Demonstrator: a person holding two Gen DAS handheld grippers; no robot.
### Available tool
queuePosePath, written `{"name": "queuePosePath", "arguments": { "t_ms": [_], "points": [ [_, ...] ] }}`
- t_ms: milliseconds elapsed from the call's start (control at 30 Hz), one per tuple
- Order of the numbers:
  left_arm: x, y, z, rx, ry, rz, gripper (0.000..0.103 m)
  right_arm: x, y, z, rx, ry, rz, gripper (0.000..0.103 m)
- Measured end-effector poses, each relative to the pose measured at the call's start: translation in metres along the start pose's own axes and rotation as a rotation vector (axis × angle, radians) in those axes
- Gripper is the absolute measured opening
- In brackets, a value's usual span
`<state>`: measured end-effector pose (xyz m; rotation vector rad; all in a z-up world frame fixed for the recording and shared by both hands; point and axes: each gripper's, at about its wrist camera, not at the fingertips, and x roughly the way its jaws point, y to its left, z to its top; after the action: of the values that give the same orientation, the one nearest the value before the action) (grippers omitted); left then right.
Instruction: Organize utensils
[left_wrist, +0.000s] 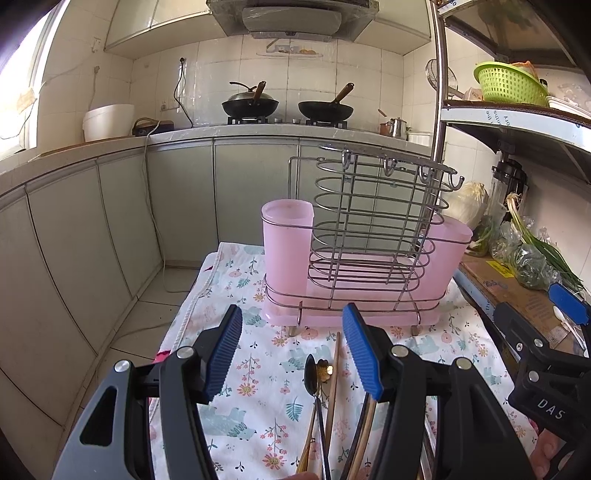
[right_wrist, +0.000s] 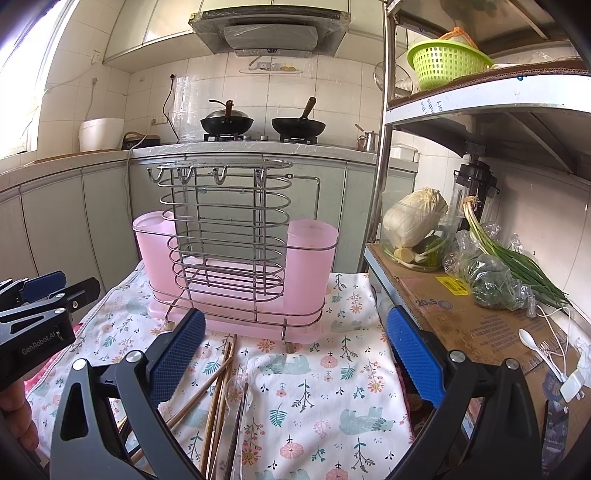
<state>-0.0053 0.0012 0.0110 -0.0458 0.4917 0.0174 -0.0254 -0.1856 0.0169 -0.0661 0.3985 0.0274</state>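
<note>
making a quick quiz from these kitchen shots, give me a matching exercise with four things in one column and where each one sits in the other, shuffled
Things:
1. green basket
2. chopsticks
3. white plastic spoon
4. covered wok

Places:
A. on the flattened cardboard on the low shelf
B. on the stove by the tiled wall
C. on the upper shelf of the metal rack
D. on the floral cloth in front of the pink utensil holder

Pairs: 1-C, 2-D, 3-A, 4-B
</note>
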Motion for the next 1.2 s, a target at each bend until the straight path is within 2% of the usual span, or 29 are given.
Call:
{"name": "queuePosePath", "arguments": {
  "t_ms": [1200],
  "points": [
    [-0.0023, 0.0005, -0.0028, -0.004, -0.007, -0.001, 0.056, -0.0013, -0.0006, 0.0003, 0.0, -0.006, -0.002, 0.099]
  ]
}}
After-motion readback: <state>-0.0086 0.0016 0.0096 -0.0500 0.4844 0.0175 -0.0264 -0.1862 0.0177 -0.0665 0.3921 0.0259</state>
